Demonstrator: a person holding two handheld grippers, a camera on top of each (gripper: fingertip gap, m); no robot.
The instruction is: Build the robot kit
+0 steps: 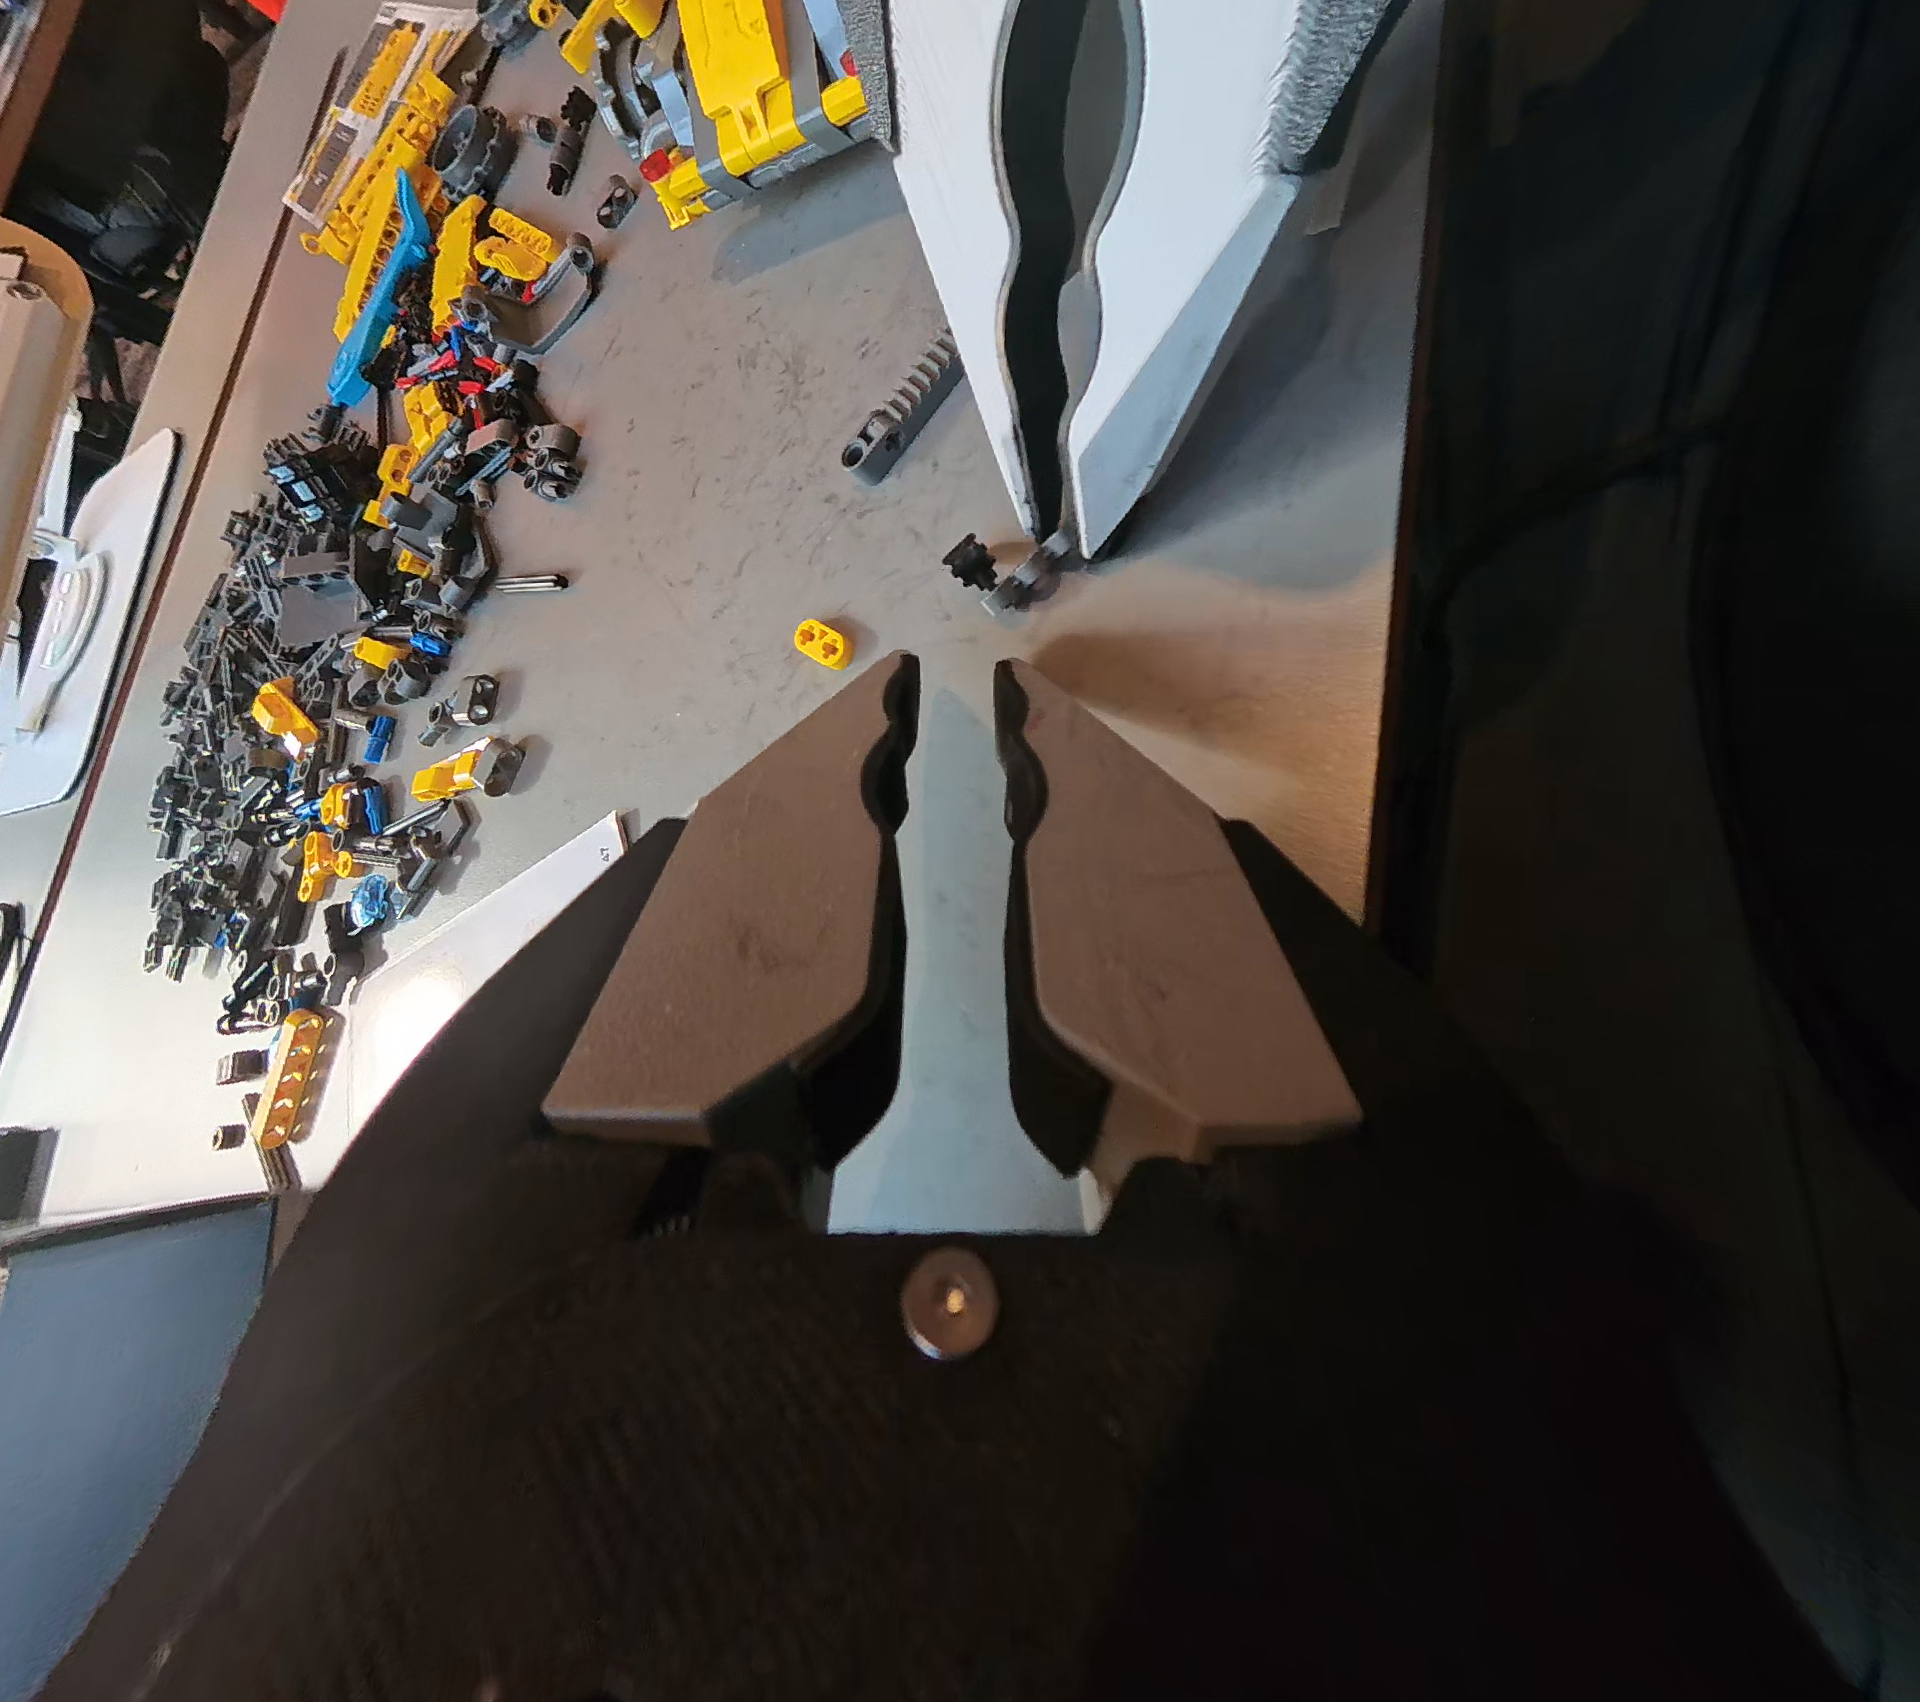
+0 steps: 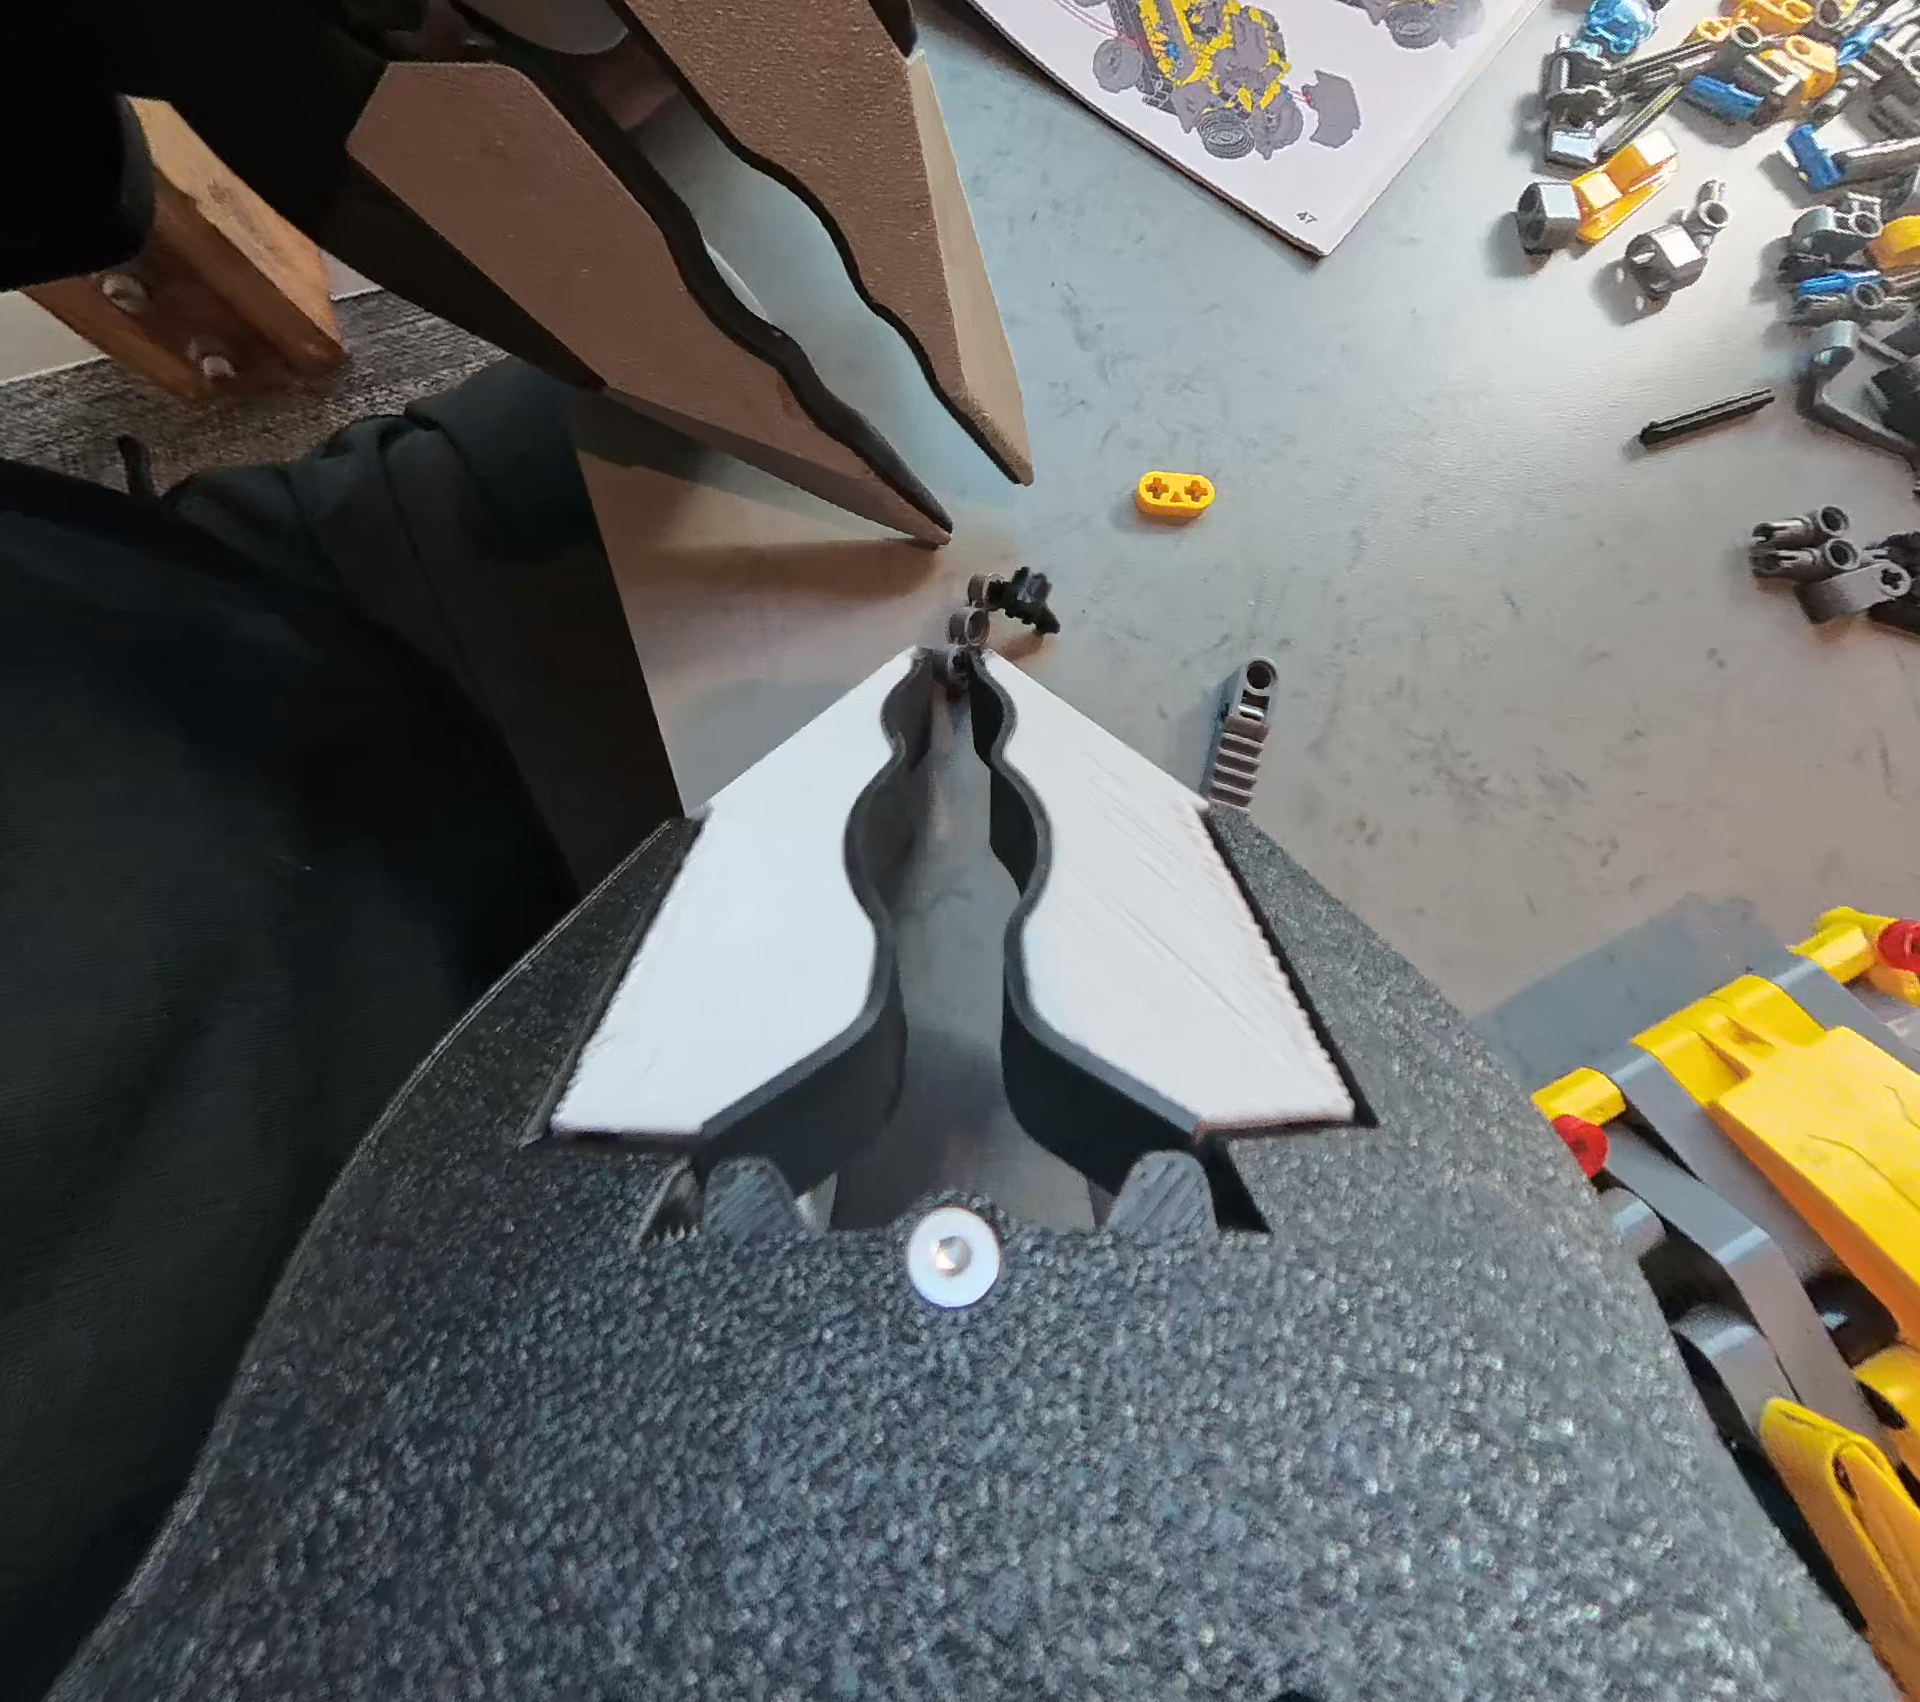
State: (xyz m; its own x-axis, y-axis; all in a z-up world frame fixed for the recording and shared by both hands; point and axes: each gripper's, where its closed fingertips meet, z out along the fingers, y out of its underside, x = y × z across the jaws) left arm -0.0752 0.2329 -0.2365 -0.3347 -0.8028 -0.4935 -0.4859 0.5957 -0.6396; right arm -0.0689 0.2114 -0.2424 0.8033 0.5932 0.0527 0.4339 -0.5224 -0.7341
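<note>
Your right tongs (image 2: 951,665) pinch a small grey connector (image 2: 964,644) against the bench (image 2: 1351,613) beside a black pin (image 2: 1023,598), while your left tongs (image 1: 956,676), parted and empty, hover near.

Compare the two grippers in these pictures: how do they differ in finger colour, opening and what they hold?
Colour: the left gripper has tan-brown fingers; the right gripper has white ones.
Opening: the left gripper's jaws stand a little apart; the right gripper's tips are pinched together.
Load: the left gripper holds nothing; the right gripper grips a small dark grey connector piece.
Shared: both have wavy black inner pads and point at the same spot on the grey table, near the small yellow piece.
</note>
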